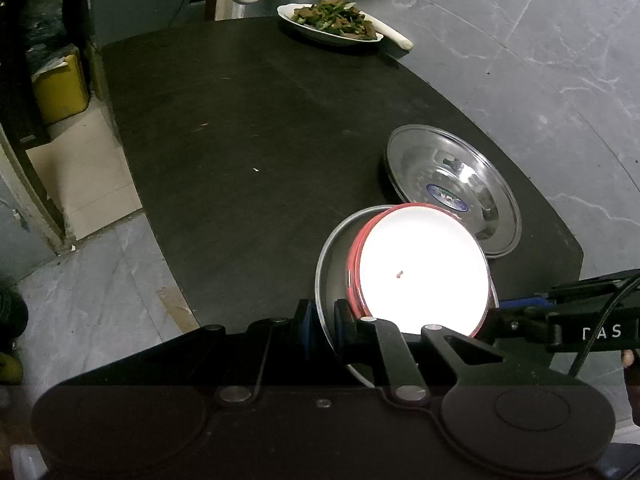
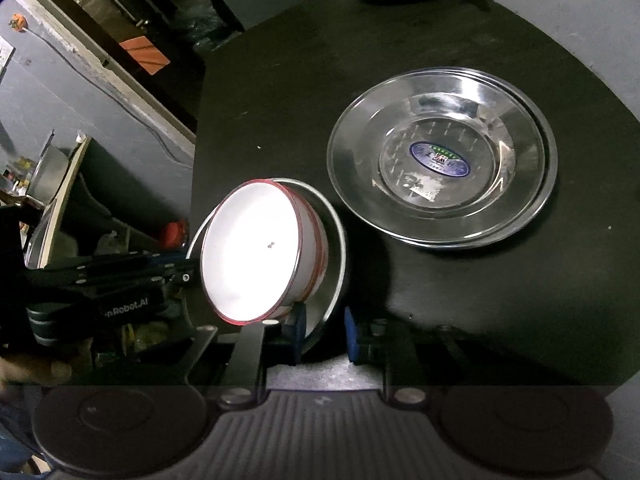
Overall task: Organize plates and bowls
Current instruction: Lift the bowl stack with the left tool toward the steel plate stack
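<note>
Pinching the near left rim of the steel bowl [image 1: 335, 264], the left gripper [image 1: 323, 316] is clenched on the thin metal edge, one finger inside the wall and one outside. That edge grip suits a shallow metal bowl with no handle, and it explains the tilt: the bowl hangs from its rim at the near corner of the table [image 1: 240, 140] rather than sitting flat.

A white bowl [image 1: 424, 268] with a red rim lies nested inside the steel one, leaning toward its left side. It appears to rest there by its own weight, since no finger grips it.

The right gripper [image 2: 324, 334] comes in at the near right rim of the same steel bowl. Its blue pads straddle the rim, one inside and one outside, but the outer pad seems to stand just clear of the metal. I read it as released and not yet gripping. A second hold there would probably steady the load and stop the white bowl from sliding out.

Just beyond and to the right, steel plates [image 2: 480, 120] sit stacked flat on the table, and a label shows in the top one. That stack looks like the likely gathering spot for the nested bowls.

Well away at the far edge sits a dish of vegetables [image 1: 340, 40], apart from the empty ware.
</note>
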